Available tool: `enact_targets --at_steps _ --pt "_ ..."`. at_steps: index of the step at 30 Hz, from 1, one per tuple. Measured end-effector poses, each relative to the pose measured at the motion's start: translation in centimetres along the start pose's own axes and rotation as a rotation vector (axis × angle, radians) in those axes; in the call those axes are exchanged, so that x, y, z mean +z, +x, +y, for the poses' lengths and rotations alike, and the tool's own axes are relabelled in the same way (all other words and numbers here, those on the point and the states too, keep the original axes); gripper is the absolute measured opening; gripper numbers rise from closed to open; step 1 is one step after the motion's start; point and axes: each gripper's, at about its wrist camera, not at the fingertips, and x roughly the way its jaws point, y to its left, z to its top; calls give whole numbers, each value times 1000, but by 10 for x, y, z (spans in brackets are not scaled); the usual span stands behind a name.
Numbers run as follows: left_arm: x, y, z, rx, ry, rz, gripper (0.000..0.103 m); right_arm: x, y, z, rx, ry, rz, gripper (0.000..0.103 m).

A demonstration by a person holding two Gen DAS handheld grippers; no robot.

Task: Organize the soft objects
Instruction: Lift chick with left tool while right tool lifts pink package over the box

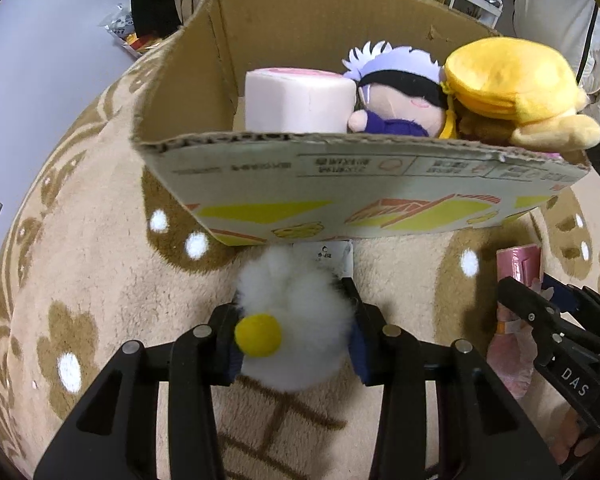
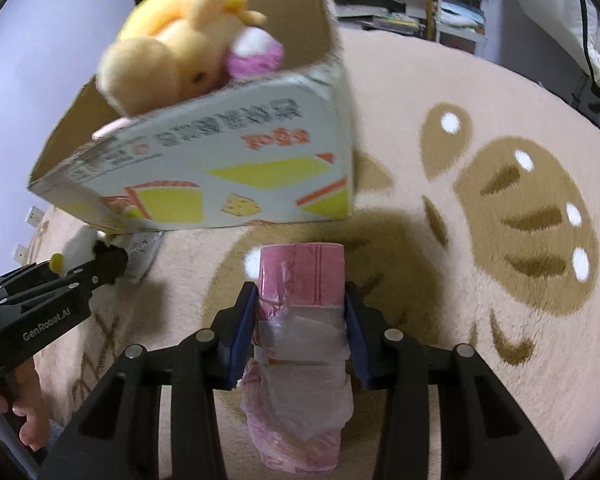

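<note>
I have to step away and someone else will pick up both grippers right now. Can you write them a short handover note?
Left gripper: shut on the white fluffy toy with a yellow pompom, just in front of the box.
Right gripper: shut on the pink roll, over the rug near the box.
Done: pink cube cushion, purple-haired doll and yellow plush are in the box.
Left: put both held items into the box.

My left tongs (image 1: pixel 296 336) are black with blue pads, around a white fluffy toy (image 1: pixel 292 312) with a yellow nose. The roll (image 2: pixel 300 320) is pink with clear wrap. The box (image 1: pixel 340 188) is brown inside, pale outside with yellow and orange shapes. The rug (image 1: pixel 100 240) is beige with brown flowers.
</note>
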Motion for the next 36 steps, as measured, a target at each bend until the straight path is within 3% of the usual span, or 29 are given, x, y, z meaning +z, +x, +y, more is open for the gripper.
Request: enact_targets --at_steps 11,13,15,18,24,36 --pt "-20 -39 -2 13 -12 -73 40 3 -45 -1 -8 -6 -168 42" --pt "-25 -46 -3 19 -7 -83 40 1 -56 9 -7 -8 -200 38" --pt "-16 -47 -6 30 2 -96 40 1 -65 10 7 -2 -232 21" --pt "-16 -58 -9 40 14 -129 40 1 -77 13 38 -4 -278 18" --pt "-13 -82 -6 54 7 -205 40 1 -93 26 83 -2 -334 18" --pt "3 -134 -5 93 28 -411 40 32 -163 43 183 -37 -556 18"
